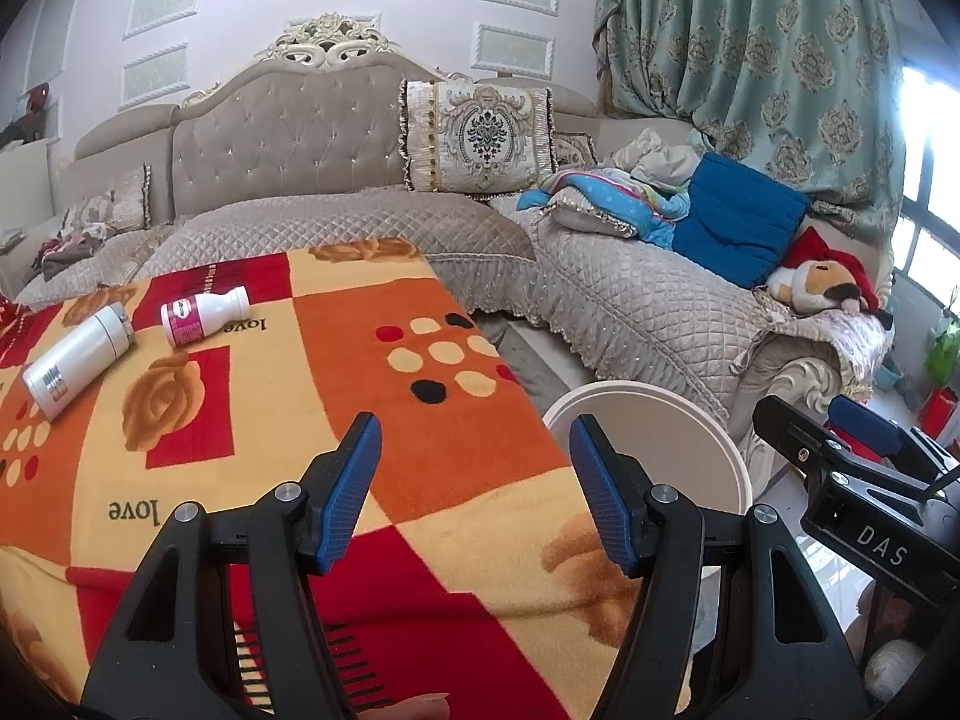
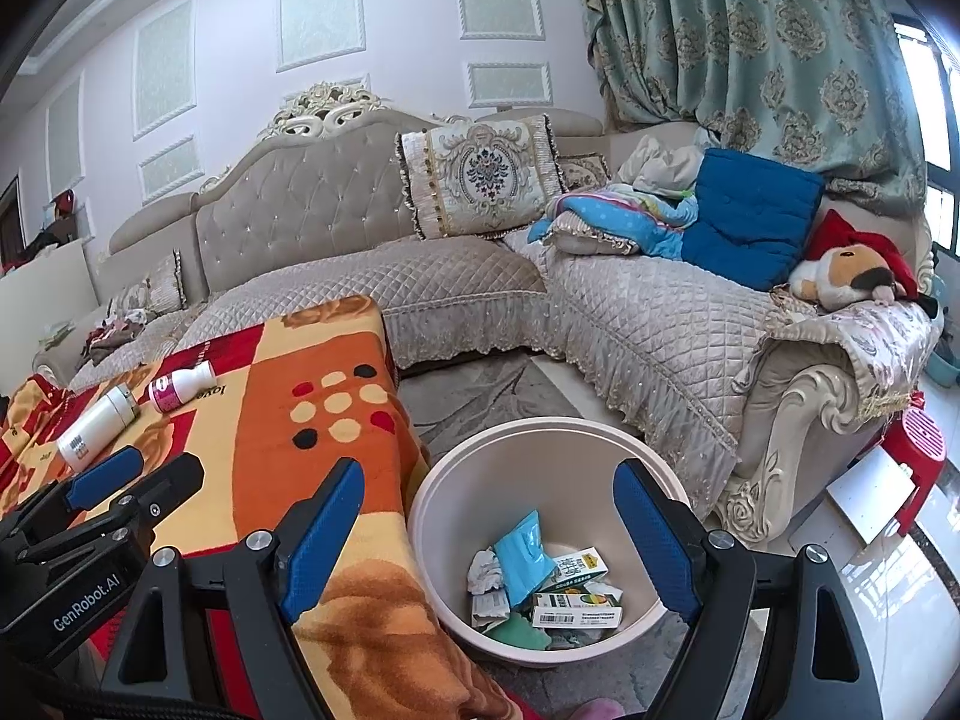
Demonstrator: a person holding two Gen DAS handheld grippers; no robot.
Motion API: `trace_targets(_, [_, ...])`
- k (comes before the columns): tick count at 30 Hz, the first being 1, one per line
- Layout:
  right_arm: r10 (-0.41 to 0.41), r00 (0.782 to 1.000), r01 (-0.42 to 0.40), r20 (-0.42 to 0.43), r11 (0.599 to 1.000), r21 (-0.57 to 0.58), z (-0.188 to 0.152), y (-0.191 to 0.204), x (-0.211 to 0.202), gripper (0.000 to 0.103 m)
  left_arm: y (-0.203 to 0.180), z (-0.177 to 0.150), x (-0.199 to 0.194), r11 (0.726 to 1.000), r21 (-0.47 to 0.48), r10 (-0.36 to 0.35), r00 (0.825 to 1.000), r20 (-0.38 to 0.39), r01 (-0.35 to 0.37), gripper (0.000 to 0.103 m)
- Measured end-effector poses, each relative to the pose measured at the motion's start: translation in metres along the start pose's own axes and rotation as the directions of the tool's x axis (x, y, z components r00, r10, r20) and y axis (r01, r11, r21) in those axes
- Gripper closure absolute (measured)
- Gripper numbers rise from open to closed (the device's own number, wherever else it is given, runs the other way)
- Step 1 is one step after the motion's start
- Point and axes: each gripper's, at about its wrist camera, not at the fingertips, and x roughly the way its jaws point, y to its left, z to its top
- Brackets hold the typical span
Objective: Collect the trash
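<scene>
A cream round bin stands on the floor right of the table and holds several pieces of trash: a teal packet, crumpled paper and small cartons. Its rim shows in the left wrist view. A white bottle with a pink label and a white flask lie on the blanket-covered table; both also show in the right wrist view, bottle, flask. My left gripper is open and empty over the table's right edge. My right gripper is open and empty above the bin.
A beige quilted corner sofa runs behind the table and bin, with cushions, a blue pad and a plush toy. A red stool stands at the right. Patterned curtains hang by the window.
</scene>
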Motion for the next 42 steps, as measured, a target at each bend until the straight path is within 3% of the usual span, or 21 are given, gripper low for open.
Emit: trace_targets(42, [0.0,1.0,0.0,0.018,1.0,-0.005,0.0041,0.0018,-0.0032,0.02,0.006,0.0,-0.0018,1.0,0.0,0.004,1.0,0.017,-0.004,0.039])
